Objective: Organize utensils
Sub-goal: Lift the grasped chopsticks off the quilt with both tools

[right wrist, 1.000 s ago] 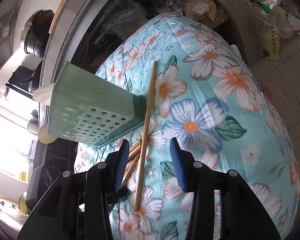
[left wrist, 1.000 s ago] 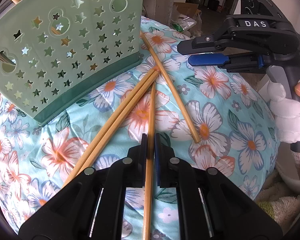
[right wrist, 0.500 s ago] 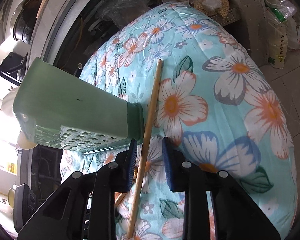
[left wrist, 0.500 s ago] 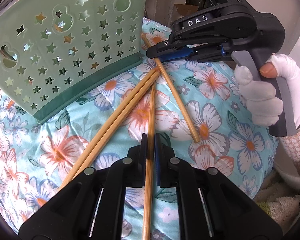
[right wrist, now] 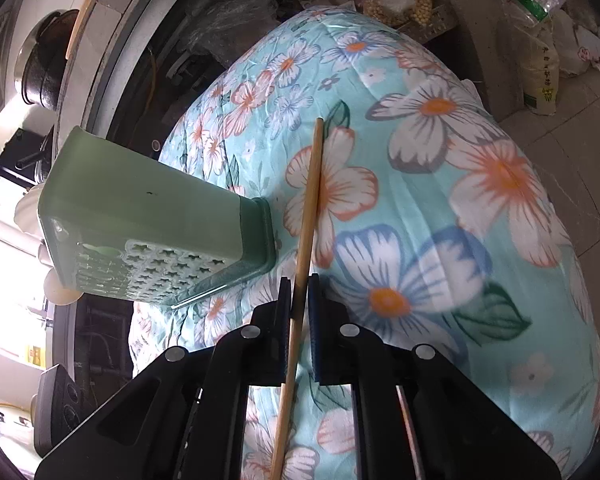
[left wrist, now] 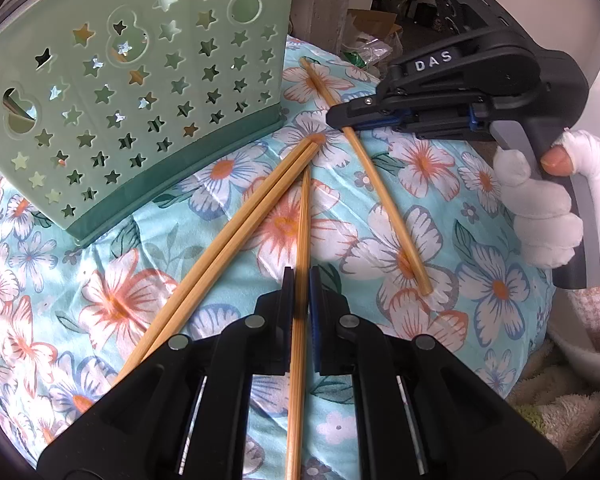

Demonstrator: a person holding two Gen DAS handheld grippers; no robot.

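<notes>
Pick-up step in hand: my left tongs grip one chopstick on the floral bench, my right tongs are closing on another chopstick — next, lift both clear and tip them upright into the green holder.

You can read the white capital letters "DAS" on the black plastic body of the right tool, seen from the left wrist view. In the right wrist view, a pale sack with green print on the floor carries dark characters too small to read.
</notes>
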